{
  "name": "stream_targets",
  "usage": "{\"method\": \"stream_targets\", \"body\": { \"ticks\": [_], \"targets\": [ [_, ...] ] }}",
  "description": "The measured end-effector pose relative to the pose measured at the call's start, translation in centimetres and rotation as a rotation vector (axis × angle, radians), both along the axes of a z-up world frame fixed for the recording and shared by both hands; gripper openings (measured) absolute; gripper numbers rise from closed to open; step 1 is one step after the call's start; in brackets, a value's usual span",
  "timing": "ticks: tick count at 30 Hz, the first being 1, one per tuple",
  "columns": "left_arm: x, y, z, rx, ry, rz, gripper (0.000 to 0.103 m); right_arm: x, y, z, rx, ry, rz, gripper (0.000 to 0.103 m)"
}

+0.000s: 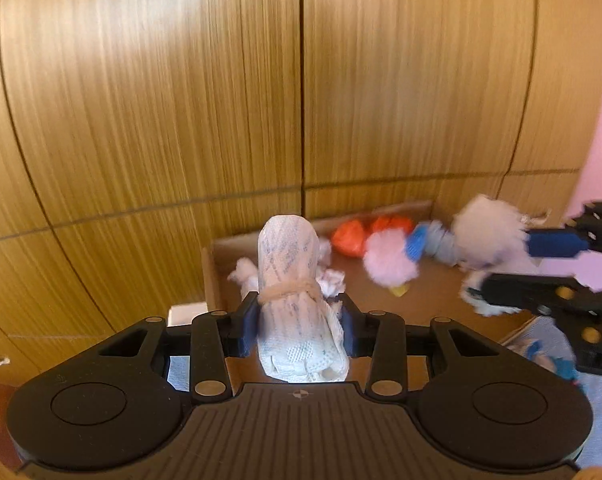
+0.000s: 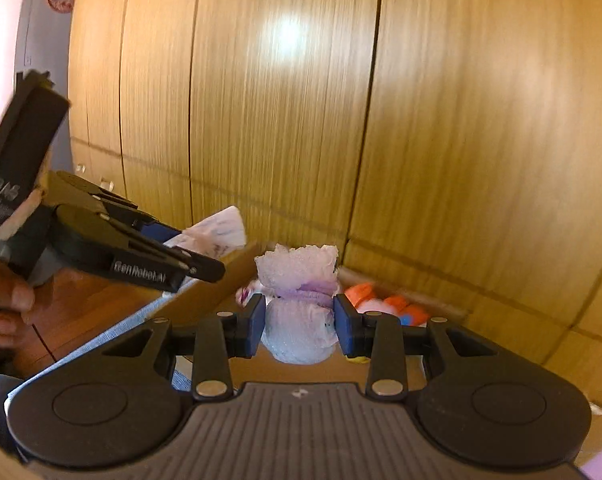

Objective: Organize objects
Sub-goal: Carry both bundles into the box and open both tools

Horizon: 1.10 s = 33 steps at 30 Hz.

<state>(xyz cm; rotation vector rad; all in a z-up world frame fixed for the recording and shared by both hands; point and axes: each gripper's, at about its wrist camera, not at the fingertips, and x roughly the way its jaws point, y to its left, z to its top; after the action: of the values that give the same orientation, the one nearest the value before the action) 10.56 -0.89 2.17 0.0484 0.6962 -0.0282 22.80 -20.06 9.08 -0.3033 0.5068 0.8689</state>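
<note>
1. Left wrist view: left gripper [image 1: 300, 326] clamps a white printed cloth roll [image 1: 295, 280], tied with a tan band, upright between its blue pads.
2. Behind it an open cardboard box [image 1: 381, 216] stands against wooden cabinet doors [image 1: 181, 100] and holds orange items [image 1: 349, 238] and a pink fluffy toy [image 1: 389, 262].
3. At the right edge the right gripper [image 1: 513, 264] carries a white fluffy bundle [image 1: 487, 236] above the box.
4. Right wrist view: right gripper [image 2: 299, 322] is closed narrow on a pale fluffy bundle [image 2: 299, 320] cinched by a purple band.
5. Left gripper [image 2: 189, 252], in a hand [image 2: 9, 292], holds the roll [image 2: 221, 226] above the box edge [image 2: 205, 300].
</note>
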Motion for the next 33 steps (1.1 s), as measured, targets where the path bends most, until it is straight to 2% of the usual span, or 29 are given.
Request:
{"method": "stream_targets", "body": {
  "ticks": [2,8,11,14,25,33],
  "targets": [
    [1.4,0.1,-1.5,0.000,0.037,0.009,0.047,2.2,1.5,-1.3,-0.036,0.054,0.014,0.033],
    [4.4,0.3,-5.3,0.029,0.106,0.012,0.047,6.1,4.8,-5.4,-0.140,0.121,0.056,0.034],
    [5.0,0.9,-6.4,0.037,0.124,0.012,0.047,6.8,5.9,-7.0,-0.180,0.134,0.099,0.034],
    [5.1,1.4,-7.1,0.034,0.141,0.014,0.047,7.0,6.9,-8.2,-0.240,0.110,0.153,0.034],
    [6.7,2.3,-7.9,0.026,0.136,0.037,0.046,8.8,10.0,-8.5,-0.319,0.049,0.259,0.034],
    [6.8,2.0,-8.3,0.052,0.136,0.047,0.053,8.7,9.4,-8.4,-0.319,0.043,0.243,0.039]
  ]
}}
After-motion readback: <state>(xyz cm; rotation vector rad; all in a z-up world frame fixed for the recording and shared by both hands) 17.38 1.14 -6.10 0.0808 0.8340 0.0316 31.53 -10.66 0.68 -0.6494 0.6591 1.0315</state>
